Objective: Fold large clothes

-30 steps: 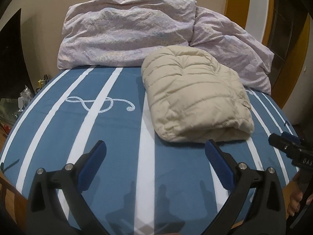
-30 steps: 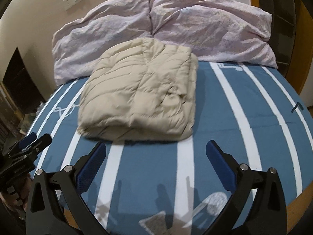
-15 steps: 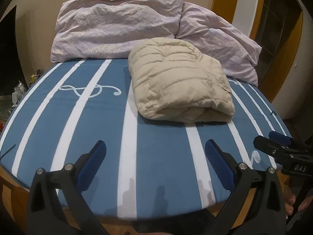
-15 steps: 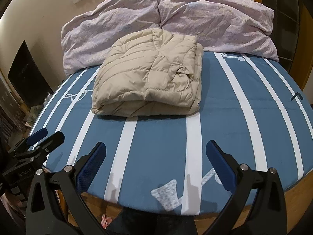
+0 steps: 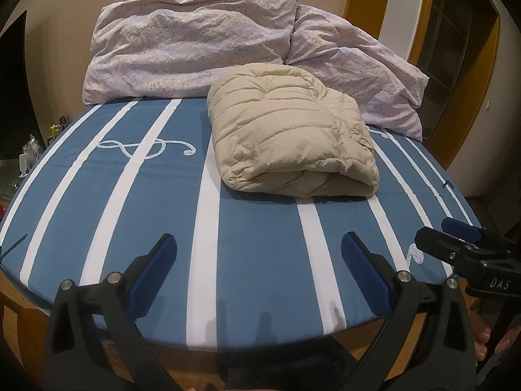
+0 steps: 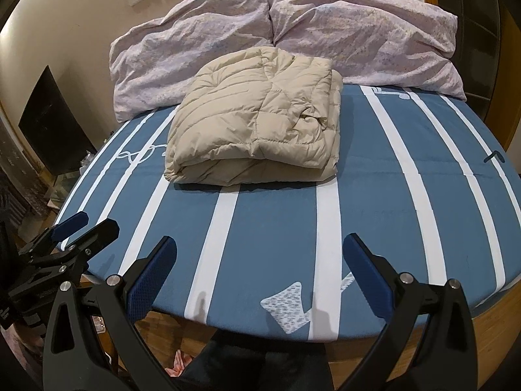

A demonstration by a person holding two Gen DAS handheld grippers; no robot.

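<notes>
A beige quilted puffer jacket (image 5: 289,133) lies folded into a thick bundle on the blue bed with white stripes (image 5: 254,241); it also shows in the right wrist view (image 6: 257,133). My left gripper (image 5: 259,254) is open and empty, over the bed's near edge, well short of the jacket. My right gripper (image 6: 259,254) is open and empty, also back at the near edge. Each gripper shows in the other's view: the right one (image 5: 469,244) at the right, the left one (image 6: 75,234) at the left.
Two crumpled lilac pillows (image 5: 195,42) (image 6: 361,29) lean on the wall behind the jacket. The bed's wooden frame (image 6: 488,319) runs along the near edge. A dark cabinet (image 6: 49,120) and clutter stand left of the bed; a doorway (image 5: 456,49) is at the right.
Both grippers have pulled back from the folded jacket toward the bed's near edge, still open. The jacket has stayed in place.
</notes>
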